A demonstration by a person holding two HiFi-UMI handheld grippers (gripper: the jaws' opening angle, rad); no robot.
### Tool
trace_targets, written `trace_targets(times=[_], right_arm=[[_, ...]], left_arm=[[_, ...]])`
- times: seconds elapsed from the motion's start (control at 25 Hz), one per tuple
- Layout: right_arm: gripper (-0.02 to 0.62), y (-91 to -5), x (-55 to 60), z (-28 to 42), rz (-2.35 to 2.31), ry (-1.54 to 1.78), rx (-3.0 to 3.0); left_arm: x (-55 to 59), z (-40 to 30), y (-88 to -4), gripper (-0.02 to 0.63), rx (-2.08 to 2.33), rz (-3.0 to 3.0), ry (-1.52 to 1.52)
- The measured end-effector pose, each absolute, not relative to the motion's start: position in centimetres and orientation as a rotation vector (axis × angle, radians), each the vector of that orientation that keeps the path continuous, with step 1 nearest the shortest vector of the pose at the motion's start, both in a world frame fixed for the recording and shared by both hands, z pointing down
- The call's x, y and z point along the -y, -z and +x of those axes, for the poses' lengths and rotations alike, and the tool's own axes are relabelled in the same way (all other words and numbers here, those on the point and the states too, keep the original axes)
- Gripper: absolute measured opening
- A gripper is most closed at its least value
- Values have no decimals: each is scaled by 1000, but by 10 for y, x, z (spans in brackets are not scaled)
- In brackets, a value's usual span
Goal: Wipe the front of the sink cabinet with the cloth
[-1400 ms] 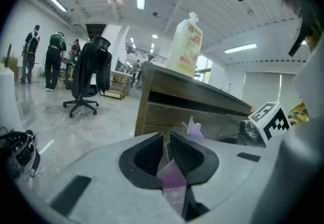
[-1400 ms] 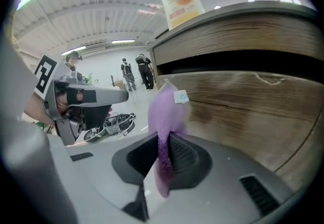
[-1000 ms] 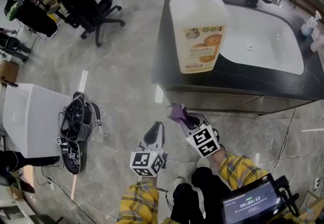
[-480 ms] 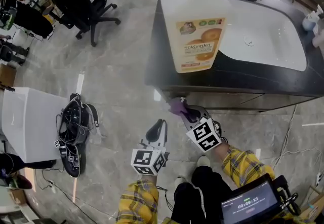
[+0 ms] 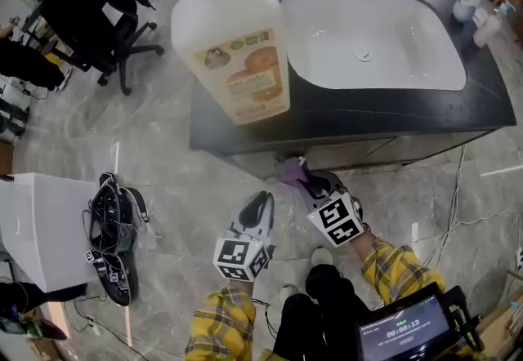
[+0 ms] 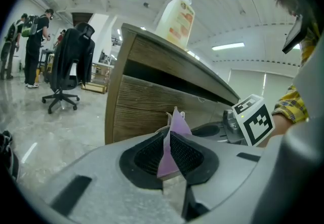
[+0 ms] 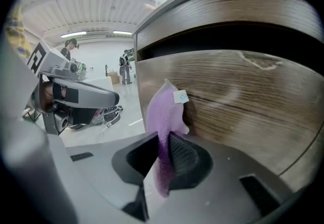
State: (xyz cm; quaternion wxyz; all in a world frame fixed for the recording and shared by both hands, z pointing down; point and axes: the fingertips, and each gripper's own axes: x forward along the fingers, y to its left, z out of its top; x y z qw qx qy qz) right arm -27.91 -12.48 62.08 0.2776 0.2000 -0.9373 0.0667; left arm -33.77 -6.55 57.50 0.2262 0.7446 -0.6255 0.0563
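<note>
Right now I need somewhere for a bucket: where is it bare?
Bare floor between cabinet and cable pile; bare counter strip before the sink, right of the jug. Crowded: the cabinet front, where the right gripper holds the cloth, and the bottles' corner.

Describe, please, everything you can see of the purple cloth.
The cloth is a small, thin, soft-looking purple piece with a white tag near its top. It stands pinched between the shut jaws of the right gripper, its free end bunched beyond them at the wood-grain front of the sink cabinet, near a corner, seemingly touching it. Whether the left gripper also touches it cannot be told.
</note>
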Motion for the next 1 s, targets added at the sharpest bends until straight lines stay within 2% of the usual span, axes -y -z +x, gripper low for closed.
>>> trace_targets(times=[1.0], right_arm=[[41,-628,192,-101,894,-250,2368]], left_arm=[[149,-187,-586,34,1408,2224,-223]])
